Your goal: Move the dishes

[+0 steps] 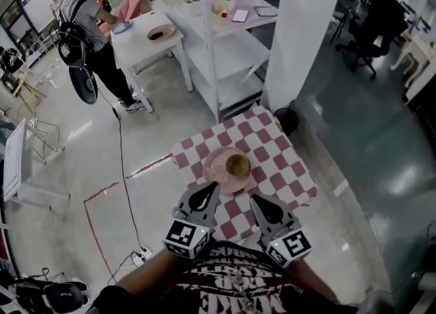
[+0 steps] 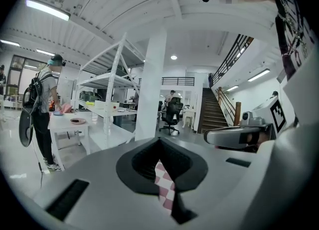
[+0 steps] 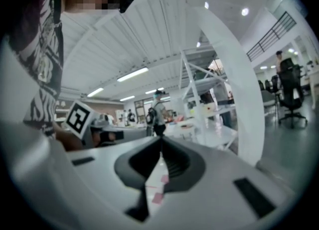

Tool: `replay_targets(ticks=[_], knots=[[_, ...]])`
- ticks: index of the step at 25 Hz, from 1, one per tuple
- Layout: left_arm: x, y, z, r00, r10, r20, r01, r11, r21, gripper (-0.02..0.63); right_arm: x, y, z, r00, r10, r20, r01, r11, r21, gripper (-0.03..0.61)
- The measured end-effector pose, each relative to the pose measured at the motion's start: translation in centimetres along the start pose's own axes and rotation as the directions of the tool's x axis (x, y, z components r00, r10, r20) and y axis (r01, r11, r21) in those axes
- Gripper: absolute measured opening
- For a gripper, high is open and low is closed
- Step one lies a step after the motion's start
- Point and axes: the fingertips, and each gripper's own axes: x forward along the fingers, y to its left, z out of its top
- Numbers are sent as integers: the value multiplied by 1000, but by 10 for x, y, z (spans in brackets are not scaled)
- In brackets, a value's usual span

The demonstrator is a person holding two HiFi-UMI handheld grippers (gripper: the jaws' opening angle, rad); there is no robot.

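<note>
A small square table draped in a red-and-white checked cloth (image 1: 272, 144) stands on the grey floor, and near the middle of the cloth lies a pink round plate (image 1: 216, 169) with a small olive-brown bowl (image 1: 237, 165) sitting on it, toward the plate's right side. Both tools hover over the near edge of this table, side by side and pointing at the plate. The left claw (image 1: 211, 187) has its dark jaws pressed together with nothing between them. In the left gripper view only a strip of the checked cloth shows below the shut tips. From the head view its tip sits right at the plate's near rim, though whether it touches the rim cannot be told. The right claw (image 1: 254, 199) is likewise pressed together and empty, its tip just beside the plate's near right edge and apart from the bowl. Each tool carries its marker cube at the back, close to the person's patterned shirt. Farther off, well apart from the checked table, a white table (image 1: 139, 50) bears a second pink plate (image 1: 161, 33) with something dark on it, and a person with a black backpack (image 1: 82, 16) stands at its far side. To the right of that table rises a white shelf rack (image 1: 221, 54), then a broad white pillar (image 1: 303, 33). A black cable (image 1: 122, 163) trails across the floor on the left.
</note>
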Motion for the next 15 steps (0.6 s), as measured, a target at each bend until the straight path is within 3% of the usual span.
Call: replay_targets(ticks=[8, 15], knots=[[20, 15, -8, 997, -75, -22, 75, 997, 3, 23, 18, -16, -7, 996, -91, -17, 91, 995, 26, 35], [40, 51, -34, 987, -127, -96, 123, 991, -51, 23, 53, -22, -32, 985, -155, -82, 161, 984, 75, 35]])
